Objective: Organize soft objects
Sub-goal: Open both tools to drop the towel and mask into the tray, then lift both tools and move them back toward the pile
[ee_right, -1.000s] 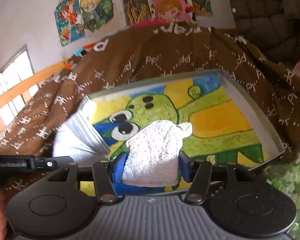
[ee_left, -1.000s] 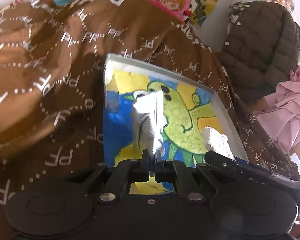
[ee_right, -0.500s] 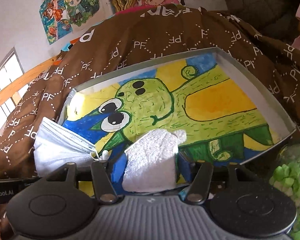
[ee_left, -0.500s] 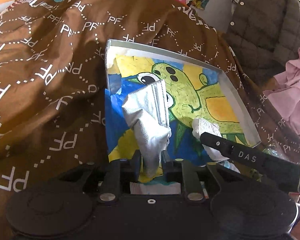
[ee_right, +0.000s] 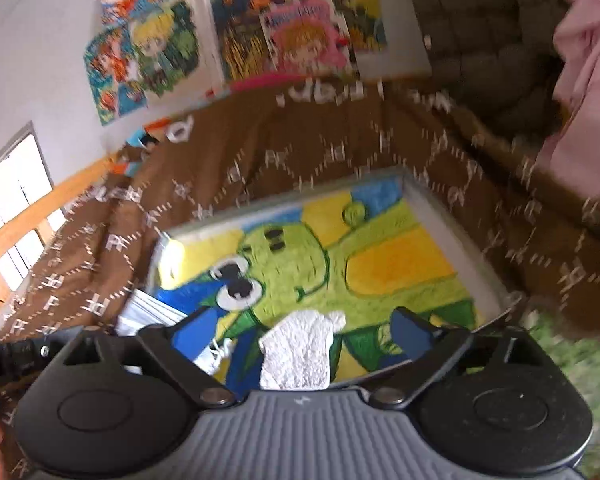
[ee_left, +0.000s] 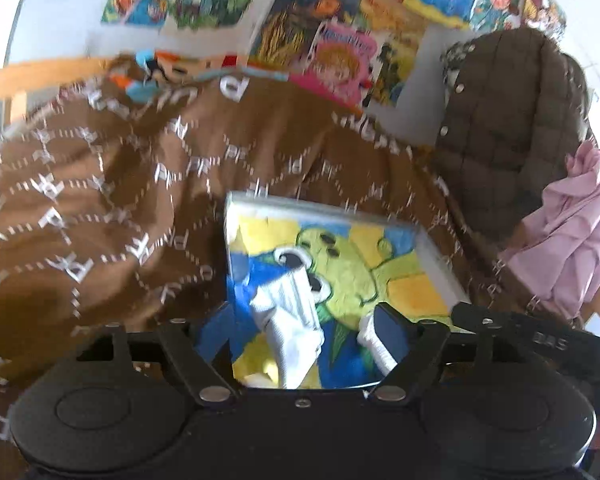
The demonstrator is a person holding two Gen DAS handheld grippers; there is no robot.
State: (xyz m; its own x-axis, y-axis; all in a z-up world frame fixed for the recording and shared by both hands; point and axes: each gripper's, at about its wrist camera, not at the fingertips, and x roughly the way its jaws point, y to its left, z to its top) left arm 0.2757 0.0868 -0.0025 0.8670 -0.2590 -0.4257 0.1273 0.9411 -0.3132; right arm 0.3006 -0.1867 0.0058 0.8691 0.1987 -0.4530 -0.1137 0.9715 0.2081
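Note:
A shallow tray (ee_left: 324,210) with a green cartoon creature painted on its floor lies on a brown patterned blanket (ee_left: 100,208). A pale face mask (ee_left: 288,320) rests in the tray's near left part, between the fingers of my left gripper (ee_left: 304,336). Its jaws are opening and the pads stand clear of the mask. A white towel (ee_right: 300,356) lies on the tray (ee_right: 452,216) floor between the blue pads of my right gripper (ee_right: 302,334), which is also opening and not touching it. The mask (ee_right: 148,312) shows at the left of the right wrist view.
A brown quilted jacket (ee_left: 508,128) and a pink cloth (ee_left: 572,232) hang at the right. Colourful posters (ee_left: 332,32) cover the wall behind the bed. Green foam bits (ee_right: 560,344) lie right of the tray. A wooden rail (ee_right: 28,232) and window are at the left.
Both grippers have opened wide, letting go of the mask and the towel, which now lie in the tray. Both hands have risen and drawn back.

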